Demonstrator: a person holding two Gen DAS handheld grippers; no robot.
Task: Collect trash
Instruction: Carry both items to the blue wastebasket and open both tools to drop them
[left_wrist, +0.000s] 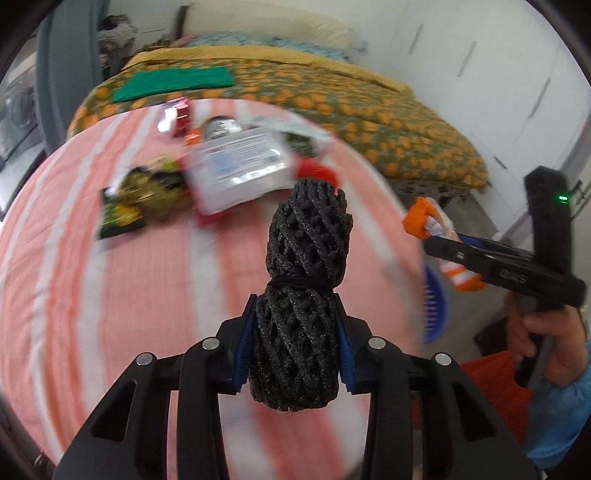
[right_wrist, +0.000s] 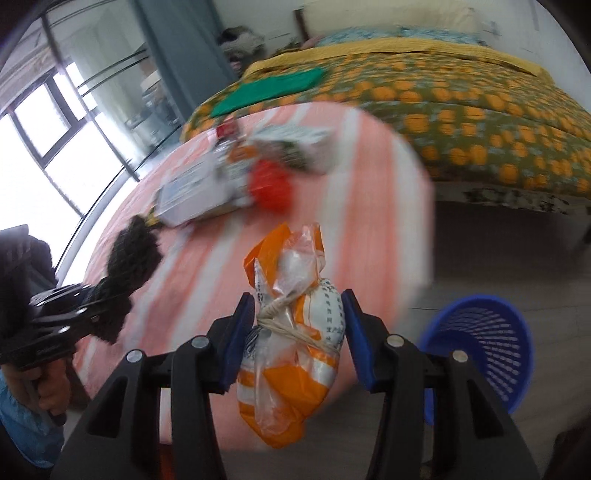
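My left gripper (left_wrist: 293, 325) is shut on a black foam net roll (left_wrist: 306, 258) tied with a band, held above the pink-striped table (left_wrist: 110, 295). My right gripper (right_wrist: 299, 325) is shut on an orange-and-white plastic bag (right_wrist: 295, 332) tied with string, held over the table's near right edge. Each gripper shows in the other's view: the right one with its bag (left_wrist: 436, 225), the left one with the net roll (right_wrist: 129, 254). A blue mesh trash basket (right_wrist: 484, 343) stands on the floor at the right, also in the left wrist view (left_wrist: 434, 306).
More trash lies at the table's far side: a white packet (left_wrist: 240, 166), a green-yellow snack bag (left_wrist: 144, 195), a red wrapper (left_wrist: 177, 118) and a red crumpled bag (right_wrist: 269, 184). A bed with an orange-flowered cover (right_wrist: 443, 110) stands behind; a window is at the left.
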